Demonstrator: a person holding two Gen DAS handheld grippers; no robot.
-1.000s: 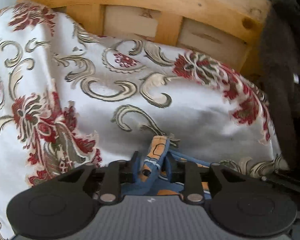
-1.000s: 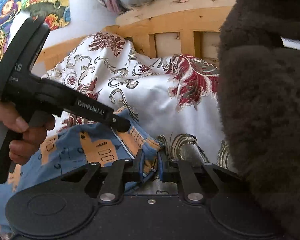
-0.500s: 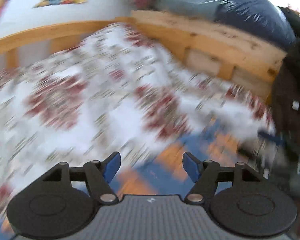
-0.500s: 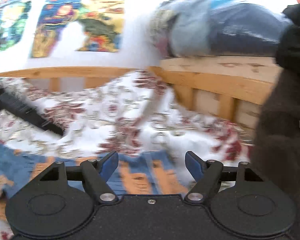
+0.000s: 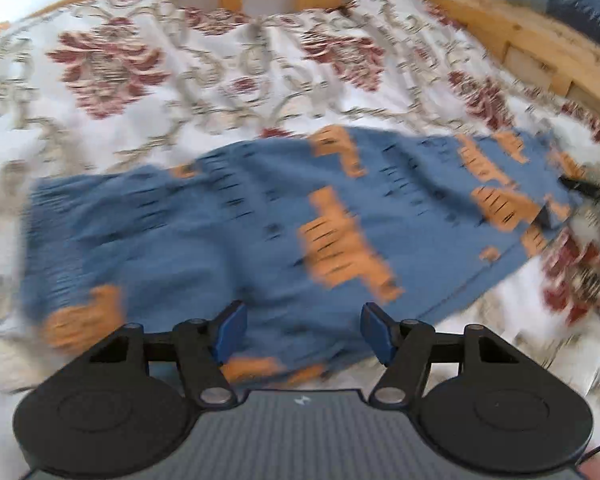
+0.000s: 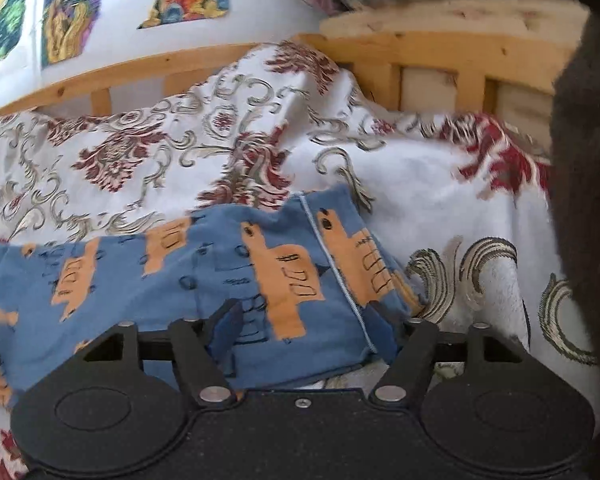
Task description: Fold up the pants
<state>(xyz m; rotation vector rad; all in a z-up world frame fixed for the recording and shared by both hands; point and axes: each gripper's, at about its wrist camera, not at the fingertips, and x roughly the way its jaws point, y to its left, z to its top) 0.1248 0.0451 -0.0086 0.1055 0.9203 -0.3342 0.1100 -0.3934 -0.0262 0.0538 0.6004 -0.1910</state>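
1. On the bed, over the floral bedspread (image 5: 148,92), the blue pants (image 5: 228,232) with orange prints lie spread flat, lengthwise across both views.
2. The left tool (image 5: 304,334) hangs above the pants' near edge, jaws wide apart and holding nothing.
3. The right tool (image 6: 306,330) sits low over the pants' end, its jaws spread wide with nothing held.
4. One second ago both tools were clamped on the fabric; both have since let go and pulled back.
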